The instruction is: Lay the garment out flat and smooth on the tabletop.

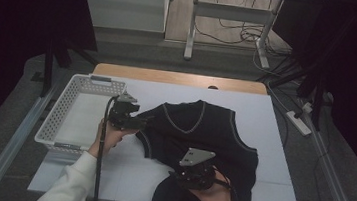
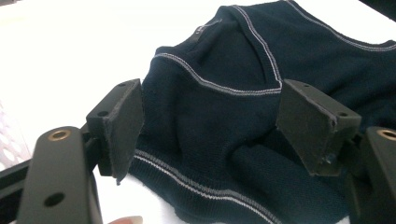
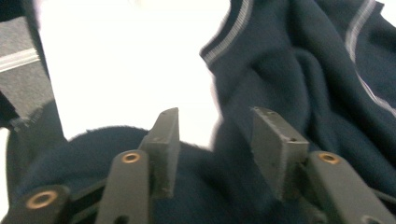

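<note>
Grippers (image 1: 140,118) (image 1: 194,175) hover spread-fingered over the dark vest (image 1: 213,134).

vest (image 1: 208,134): navy, grey-striped trim | basket (image 1: 62,113): white | table (image 1: 267,190): white

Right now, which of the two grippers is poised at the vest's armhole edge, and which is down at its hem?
The left gripper is at the armhole trim of the dark vest; the right gripper is at the bottom hem, nearest the person.
</note>
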Action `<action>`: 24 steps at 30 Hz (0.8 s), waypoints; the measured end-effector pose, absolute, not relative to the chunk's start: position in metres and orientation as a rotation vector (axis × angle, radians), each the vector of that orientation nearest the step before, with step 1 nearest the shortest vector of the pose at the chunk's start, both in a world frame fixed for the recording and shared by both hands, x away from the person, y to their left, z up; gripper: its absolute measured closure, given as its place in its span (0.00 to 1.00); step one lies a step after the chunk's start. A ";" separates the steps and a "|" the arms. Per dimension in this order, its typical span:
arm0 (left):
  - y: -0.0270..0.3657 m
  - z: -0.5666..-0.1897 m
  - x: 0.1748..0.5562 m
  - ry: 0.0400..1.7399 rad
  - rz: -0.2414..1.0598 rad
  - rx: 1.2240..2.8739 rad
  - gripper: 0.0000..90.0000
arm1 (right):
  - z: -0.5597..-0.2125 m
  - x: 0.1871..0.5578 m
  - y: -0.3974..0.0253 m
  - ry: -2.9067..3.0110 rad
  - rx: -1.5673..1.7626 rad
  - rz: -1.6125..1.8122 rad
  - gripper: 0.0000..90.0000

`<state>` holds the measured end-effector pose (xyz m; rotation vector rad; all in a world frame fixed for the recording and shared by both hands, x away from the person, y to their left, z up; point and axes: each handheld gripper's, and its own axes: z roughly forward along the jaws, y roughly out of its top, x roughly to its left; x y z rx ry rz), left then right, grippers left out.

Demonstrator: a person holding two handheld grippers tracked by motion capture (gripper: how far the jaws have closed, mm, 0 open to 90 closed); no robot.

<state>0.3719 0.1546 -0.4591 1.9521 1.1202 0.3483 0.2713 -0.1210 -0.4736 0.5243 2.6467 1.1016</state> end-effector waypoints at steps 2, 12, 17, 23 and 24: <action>0.155 -0.459 0.372 1.120 0.349 1.948 0.27 | -0.471 0.267 -0.112 2.659 0.485 1.123 0.52; 0.155 -0.459 0.371 1.119 0.350 1.949 0.27 | -0.492 0.256 -0.088 2.822 0.398 1.013 0.42; 0.155 -0.459 0.371 1.122 0.349 1.946 0.27 | -0.507 0.254 -0.086 2.869 0.406 0.928 0.38; 0.154 -0.459 0.371 1.121 0.347 1.951 0.27 | -0.516 0.256 -0.084 2.874 0.428 0.866 0.46; 0.155 -0.460 0.371 1.120 0.347 1.955 0.27 | -0.516 0.256 -0.085 2.875 0.425 0.866 0.52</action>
